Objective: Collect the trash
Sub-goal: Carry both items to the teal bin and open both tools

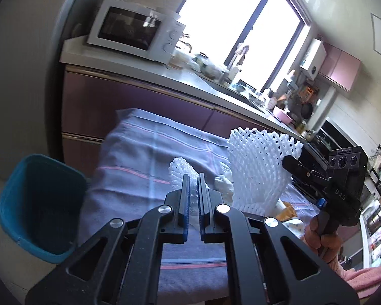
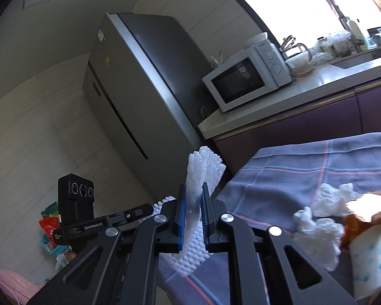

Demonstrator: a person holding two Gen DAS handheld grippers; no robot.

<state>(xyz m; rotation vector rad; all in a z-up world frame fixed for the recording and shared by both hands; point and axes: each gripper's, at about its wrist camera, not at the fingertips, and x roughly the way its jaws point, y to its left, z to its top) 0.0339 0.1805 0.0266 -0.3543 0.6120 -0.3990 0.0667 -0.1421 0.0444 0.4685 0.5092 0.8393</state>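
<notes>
My right gripper (image 2: 193,190) is shut on a white foam fruit net (image 2: 203,167) and holds it above the table's left end; the net also shows in the left wrist view (image 1: 256,167), with the right gripper (image 1: 292,162) behind it. My left gripper (image 1: 194,180) is shut on a thin clear plastic piece (image 1: 193,200) above the cloth. A smaller foam net (image 1: 181,171) lies on the blue-grey checked tablecloth (image 1: 139,157) just beyond its tips. A teal bin (image 1: 38,203) stands on the floor left of the table.
Crumpled white tissues (image 2: 320,226), an orange wrapper (image 2: 363,208) and a dotted white carton (image 2: 373,261) lie on the cloth at right. Behind the table are a counter with a microwave (image 1: 137,30), a fridge (image 2: 139,81), and bags on the floor (image 2: 52,231).
</notes>
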